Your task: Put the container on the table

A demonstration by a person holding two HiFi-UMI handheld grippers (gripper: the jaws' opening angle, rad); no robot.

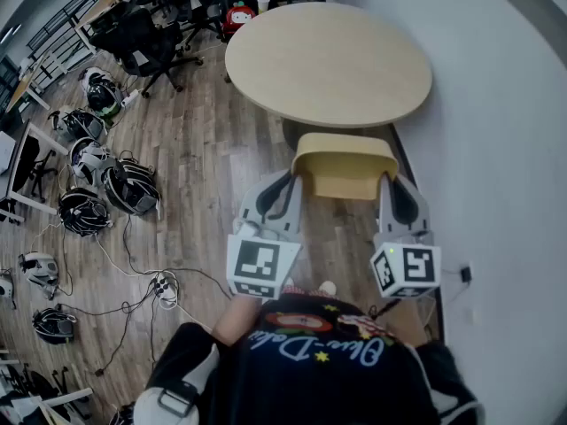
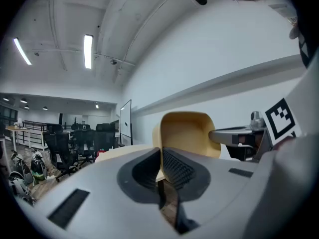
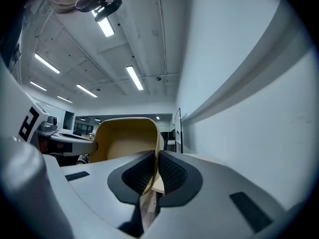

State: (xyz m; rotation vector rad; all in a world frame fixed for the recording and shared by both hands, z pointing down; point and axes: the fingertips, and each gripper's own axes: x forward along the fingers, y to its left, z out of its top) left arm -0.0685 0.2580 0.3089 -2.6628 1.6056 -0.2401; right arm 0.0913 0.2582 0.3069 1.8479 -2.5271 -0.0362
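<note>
A tan open container (image 1: 344, 165) hangs in the air between my two grippers, just short of the round beige table (image 1: 330, 58). My left gripper (image 1: 296, 184) is shut on the container's left wall (image 2: 157, 143). My right gripper (image 1: 388, 186) is shut on its right wall (image 3: 158, 148). In the left gripper view the container's hollow inside (image 2: 187, 133) faces the camera, with the right gripper's jaw beyond it. Both grippers point roughly level toward the table. The container looks empty.
A white wall (image 1: 496, 149) runs along the right, close to the table. Several helmets (image 1: 115, 184) and cables (image 1: 133, 273) lie on the wooden floor (image 1: 204, 149) at the left. Black office chairs (image 1: 151, 34) stand at the back left.
</note>
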